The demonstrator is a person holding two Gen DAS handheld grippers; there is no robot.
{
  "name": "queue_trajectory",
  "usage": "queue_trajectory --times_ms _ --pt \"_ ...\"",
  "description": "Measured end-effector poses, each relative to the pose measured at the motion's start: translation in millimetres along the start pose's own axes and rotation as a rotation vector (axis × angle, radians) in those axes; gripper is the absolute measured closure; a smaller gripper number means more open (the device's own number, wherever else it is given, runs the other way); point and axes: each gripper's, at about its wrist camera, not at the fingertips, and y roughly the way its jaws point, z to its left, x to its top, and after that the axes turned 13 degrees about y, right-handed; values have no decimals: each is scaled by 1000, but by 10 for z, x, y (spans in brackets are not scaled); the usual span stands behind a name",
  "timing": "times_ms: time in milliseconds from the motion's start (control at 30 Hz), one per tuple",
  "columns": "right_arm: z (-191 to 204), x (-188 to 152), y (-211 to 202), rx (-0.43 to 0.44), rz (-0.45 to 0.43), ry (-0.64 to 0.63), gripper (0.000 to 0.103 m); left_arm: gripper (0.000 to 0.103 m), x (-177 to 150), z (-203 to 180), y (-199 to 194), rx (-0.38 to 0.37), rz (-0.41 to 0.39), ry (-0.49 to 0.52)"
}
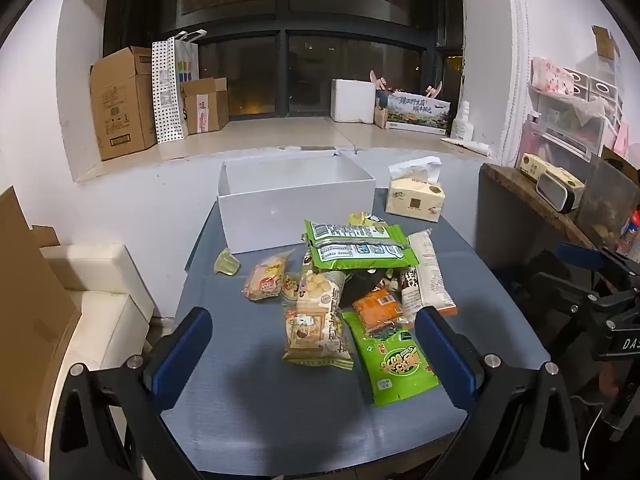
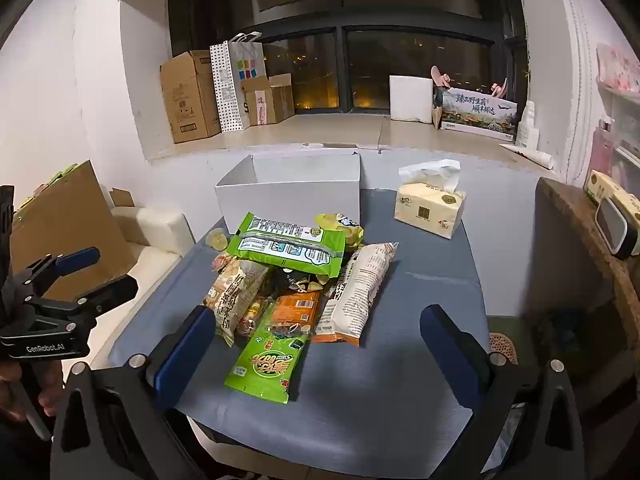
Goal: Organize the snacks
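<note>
A pile of snack packets lies mid-table: a large green packet on top, a small green packet nearest me, a beige packet, an orange packet, a long white packet and a yellow jelly cup. An open white box stands behind them. My left gripper is open and empty in front of the pile. My right gripper is open and empty, also in front of the pile.
A tissue pack sits at the table's far right. The blue-grey table has a white seat to its left and a dark stand to its right. Cardboard boxes line the window sill.
</note>
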Motion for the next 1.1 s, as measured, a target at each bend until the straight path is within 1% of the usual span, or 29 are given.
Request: queue_trajectory --times_ms 100,133,233,433,500,1100 --pt "8 3 11 -6 -1 2 0 0 -11 8 -24 7 -5 1" --pt "10 4 14 -7 -1 4 0 0 -3 -5 -9 5 9 10" --pt "12 -5 7 -4 3 0 0 0 10 -84 23 6 15 13" --pt "23 2 23 -3 5 -6 0 0 -5 -79 29 2 19 12" --pt "38 -18 1 -4 0 -11 0 0 8 -47 25 -10 21 11" --pt "44 -38 1 -8 6 -21 0 0 16 -51 28 -11 28 14"
